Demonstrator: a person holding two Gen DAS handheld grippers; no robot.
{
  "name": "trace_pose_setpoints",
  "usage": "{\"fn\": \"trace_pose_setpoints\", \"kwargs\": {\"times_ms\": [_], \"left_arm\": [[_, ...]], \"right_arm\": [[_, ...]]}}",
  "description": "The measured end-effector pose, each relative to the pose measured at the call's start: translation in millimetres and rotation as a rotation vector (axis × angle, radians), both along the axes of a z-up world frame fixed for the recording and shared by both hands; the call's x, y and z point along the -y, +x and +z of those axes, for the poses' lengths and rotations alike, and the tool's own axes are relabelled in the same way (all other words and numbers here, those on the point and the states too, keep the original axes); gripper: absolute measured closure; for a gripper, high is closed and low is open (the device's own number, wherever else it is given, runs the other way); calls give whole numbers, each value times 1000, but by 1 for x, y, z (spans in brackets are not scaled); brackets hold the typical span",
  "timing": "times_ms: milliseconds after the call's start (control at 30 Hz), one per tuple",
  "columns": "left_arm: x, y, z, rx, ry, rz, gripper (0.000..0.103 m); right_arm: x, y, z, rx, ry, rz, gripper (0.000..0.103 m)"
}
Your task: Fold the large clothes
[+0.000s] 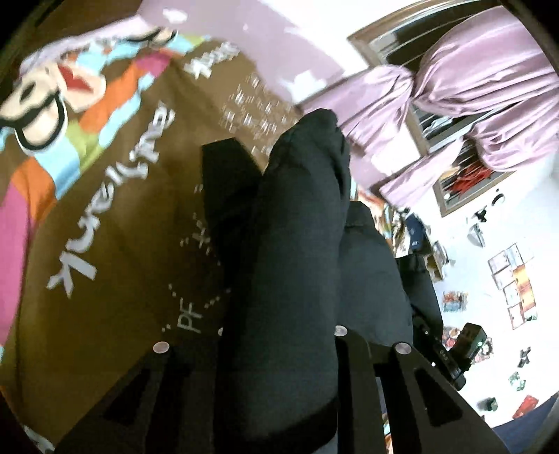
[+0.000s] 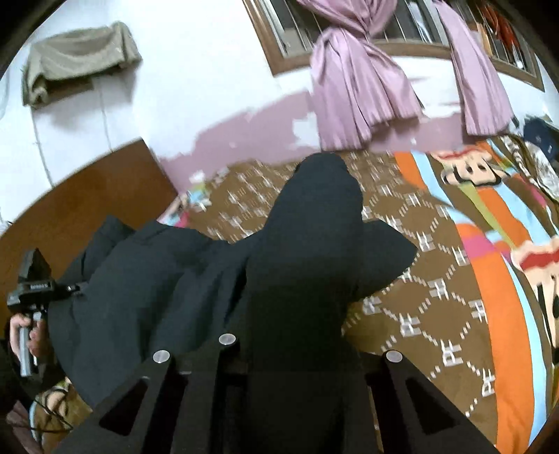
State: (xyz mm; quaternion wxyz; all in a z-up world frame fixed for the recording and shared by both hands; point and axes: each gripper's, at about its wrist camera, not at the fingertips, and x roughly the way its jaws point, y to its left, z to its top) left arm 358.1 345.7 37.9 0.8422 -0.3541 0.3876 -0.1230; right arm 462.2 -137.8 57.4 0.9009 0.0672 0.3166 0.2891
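The left gripper [image 1: 276, 223] is clamped on a thick bunch of the dark garment [image 1: 297, 244]; one black finger [image 1: 227, 174] shows just left of the cloth, which rises between the jaws and hides the other. In the right wrist view the right gripper [image 2: 314, 251] is likewise closed on the same dark garment [image 2: 195, 279], with the fabric heaped over both fingers and peaking at the far end. From there the cloth runs left in loose folds toward the other gripper's body [image 2: 33, 279], which a hand [image 2: 28, 335] holds by its handle at the left edge. The garment hangs above a brown bedspread [image 2: 429, 279] printed with white diamond patterns and bright cartoon stripes at the right. Past the bed's far edge, pink curtains [image 2: 356, 87] are knotted in front of a barred window [image 2: 297, 28]. A beige cloth [image 2: 77, 59] hangs on the white wall at the far left. A brown headboard [image 2: 87, 195] stands at the left of the bed.
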Motion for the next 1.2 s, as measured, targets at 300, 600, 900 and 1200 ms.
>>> {"fn": "trace_pose_setpoints", "kwargs": {"times_ms": [300,600,900,1200], "left_arm": [[-12,-13,-18,-69,128,104,85],[-21,-20,-44,-246,239,286,34],[-2,-67,-2,-129,414,561,6],[56,-95,38,42,550,450,5]], "right_arm": [[-31,19,-35,-99,-108,-8,82],[3,18,-45,-146,-141,-213,1],[19,-33,-23,-35,-31,-300,1],[-14,-89,11,103,-26,-186,0]]}}
